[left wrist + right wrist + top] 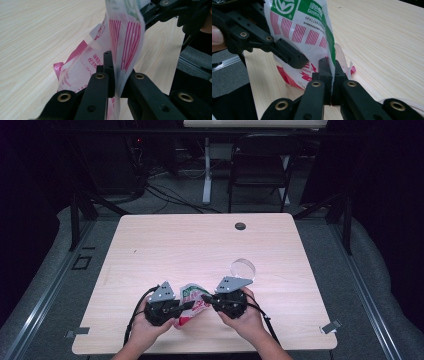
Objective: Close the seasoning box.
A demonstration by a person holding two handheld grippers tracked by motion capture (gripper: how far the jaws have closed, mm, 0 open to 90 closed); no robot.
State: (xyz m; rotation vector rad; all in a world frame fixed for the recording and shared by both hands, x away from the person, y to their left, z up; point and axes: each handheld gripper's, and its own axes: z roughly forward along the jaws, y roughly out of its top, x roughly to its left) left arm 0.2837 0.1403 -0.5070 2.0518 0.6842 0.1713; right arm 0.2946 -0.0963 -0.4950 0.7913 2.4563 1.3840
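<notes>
Black jaws of the left gripper [115, 65] are clamped on the thin plastic packet [125, 40], which rises between them. Opposite, the right gripper [331, 67] is likewise pinched tight on the packet's edge, directly across from the left one. The packet hangs between the two tools just above the near part of the table [200, 240]. To tear cleanly, both grips should sit close together at the edge and pull in opposing directions without slipping.

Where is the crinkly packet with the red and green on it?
In the high view the packet is near the front edge of the table, pinched between the left tongs and the right tongs, with a clear tape roll just behind.
</notes>
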